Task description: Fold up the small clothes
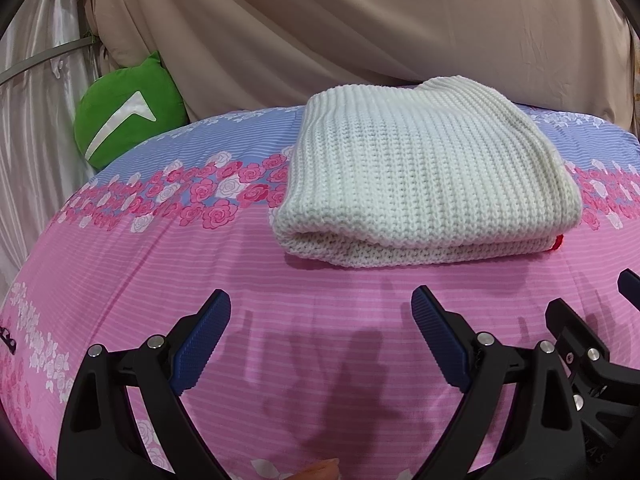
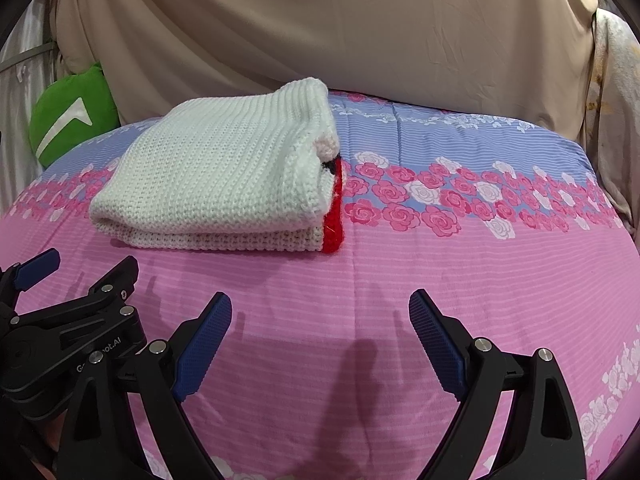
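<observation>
Your left gripper (image 1: 320,344) was spread wide and empty over the pink striped bedsheet (image 1: 320,360), and your right gripper (image 2: 320,344) hung just beside it, equally spread, pinching nothing. The white knit sweater (image 1: 420,176) lay folded on the sheet beyond both tools, clear of the fingertips, a red edge (image 2: 332,216) showing at its right side. A green cushion (image 1: 128,116) sat at the far left against beige drapery (image 1: 360,20).

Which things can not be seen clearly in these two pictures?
- Inner layers of the folded white knitted garment: covered by its top layer; only a red edge peeks out, right wrist view.
- Green cushion: partly behind the bed, both views.
- What garment it is: cannot tell.
</observation>
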`<action>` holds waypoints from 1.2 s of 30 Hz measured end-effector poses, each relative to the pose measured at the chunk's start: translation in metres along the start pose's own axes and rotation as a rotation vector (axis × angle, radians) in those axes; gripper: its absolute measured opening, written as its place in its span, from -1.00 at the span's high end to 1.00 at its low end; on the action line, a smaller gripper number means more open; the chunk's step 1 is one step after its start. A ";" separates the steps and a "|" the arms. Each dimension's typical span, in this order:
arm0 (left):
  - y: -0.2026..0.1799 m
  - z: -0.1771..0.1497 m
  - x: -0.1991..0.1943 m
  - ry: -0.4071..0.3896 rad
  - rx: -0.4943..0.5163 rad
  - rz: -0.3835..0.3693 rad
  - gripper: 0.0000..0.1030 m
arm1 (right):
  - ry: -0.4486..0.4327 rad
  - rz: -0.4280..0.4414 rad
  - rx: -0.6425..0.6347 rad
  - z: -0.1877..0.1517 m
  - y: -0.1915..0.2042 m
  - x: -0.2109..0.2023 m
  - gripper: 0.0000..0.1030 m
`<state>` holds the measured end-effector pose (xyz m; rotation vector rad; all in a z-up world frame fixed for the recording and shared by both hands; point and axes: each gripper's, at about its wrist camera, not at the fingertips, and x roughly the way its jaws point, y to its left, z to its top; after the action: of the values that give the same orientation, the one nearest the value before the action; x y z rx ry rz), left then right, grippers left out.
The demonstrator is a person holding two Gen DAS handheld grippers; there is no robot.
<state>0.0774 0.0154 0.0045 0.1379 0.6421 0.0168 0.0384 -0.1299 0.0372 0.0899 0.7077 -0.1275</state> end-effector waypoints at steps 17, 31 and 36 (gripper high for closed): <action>-0.001 0.000 0.000 0.001 0.002 0.009 -0.74 | 0.001 0.001 -0.001 0.000 0.001 0.000 -0.71; -0.001 0.000 -0.002 -0.008 0.005 0.023 -0.73 | 0.000 -0.005 -0.002 0.000 -0.001 -0.001 -0.71; -0.001 0.000 -0.004 -0.011 0.006 0.021 -0.70 | -0.002 -0.005 -0.002 0.001 -0.001 0.000 -0.71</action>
<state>0.0741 0.0140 0.0062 0.1503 0.6296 0.0346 0.0385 -0.1309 0.0380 0.0857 0.7062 -0.1318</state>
